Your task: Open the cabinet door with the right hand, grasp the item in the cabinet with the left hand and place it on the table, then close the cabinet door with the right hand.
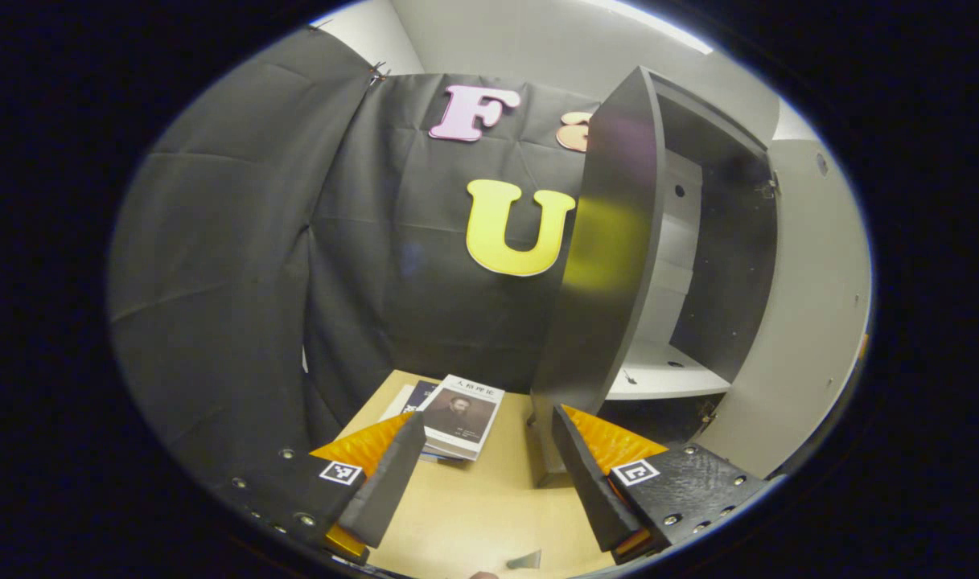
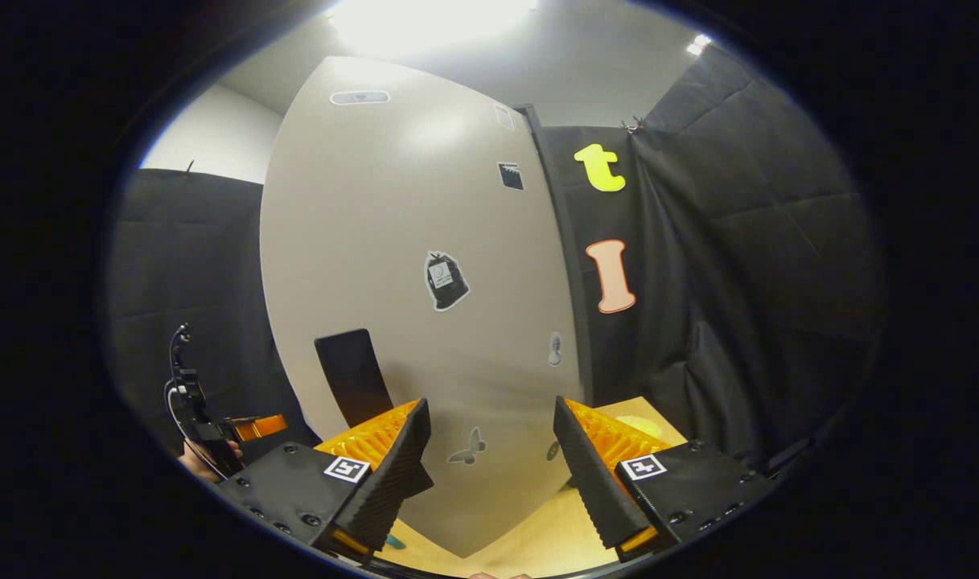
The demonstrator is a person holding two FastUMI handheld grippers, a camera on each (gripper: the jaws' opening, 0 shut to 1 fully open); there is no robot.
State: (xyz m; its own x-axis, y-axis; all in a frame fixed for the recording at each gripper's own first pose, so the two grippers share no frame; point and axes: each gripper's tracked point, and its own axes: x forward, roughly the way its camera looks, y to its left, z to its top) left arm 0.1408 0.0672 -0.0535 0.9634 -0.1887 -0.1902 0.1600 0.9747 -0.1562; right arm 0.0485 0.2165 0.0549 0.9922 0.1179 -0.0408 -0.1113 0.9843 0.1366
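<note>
The cabinet (image 1: 682, 265) stands on the wooden table (image 1: 473, 515) with its beige door (image 1: 811, 322) swung open to the right. White shelves (image 1: 658, 374) show inside, behind the dark side wall (image 1: 610, 265). A book with a portrait cover (image 1: 461, 414) lies on the table left of the cabinet, on top of another book. My left gripper (image 1: 489, 474) is open and low over the table, just short of the book and holding nothing. My right gripper (image 2: 489, 466) is open before the door's outer face (image 2: 425, 265), with the black handle (image 2: 352, 374) just above its left finger.
Black cloth walls close the booth behind and on both sides. In the right gripper view, a hand with the other gripper (image 2: 207, 430) shows past the door's free edge. Something yellow (image 2: 642, 425) lies on the table (image 2: 553, 531) at the right.
</note>
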